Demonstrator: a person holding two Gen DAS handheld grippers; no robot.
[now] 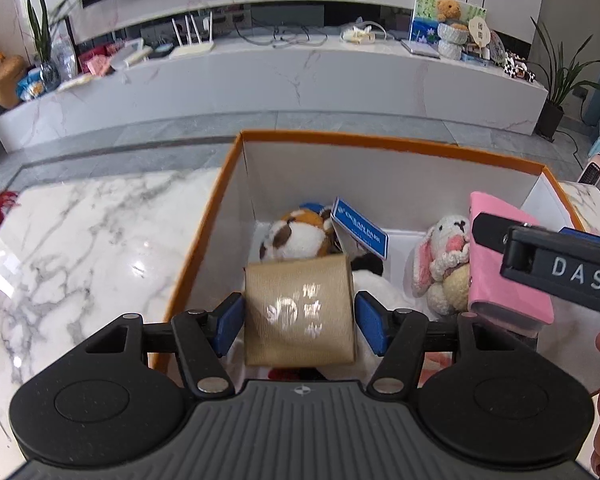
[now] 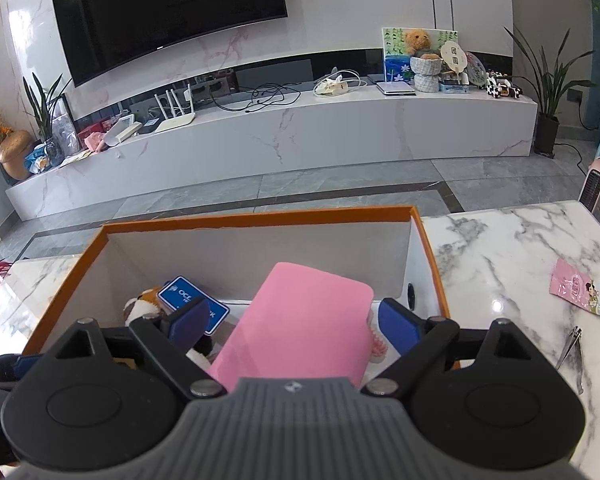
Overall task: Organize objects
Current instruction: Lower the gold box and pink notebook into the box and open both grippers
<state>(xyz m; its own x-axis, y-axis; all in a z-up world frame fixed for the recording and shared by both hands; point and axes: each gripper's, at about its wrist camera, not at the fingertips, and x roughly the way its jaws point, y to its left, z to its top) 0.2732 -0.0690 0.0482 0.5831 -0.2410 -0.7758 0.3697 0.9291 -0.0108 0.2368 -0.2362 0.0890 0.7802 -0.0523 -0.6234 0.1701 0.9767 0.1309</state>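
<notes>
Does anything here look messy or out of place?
Mostly tidy. A pink packet and nail clippers lie loose on the marble table, outside the orange box. Inside, the toys are jumbled.

My pink case (image 2: 300, 328) hides the box floor (image 2: 392, 304) behind it; the blue card (image 2: 188, 300) text is partly covered.
</notes>
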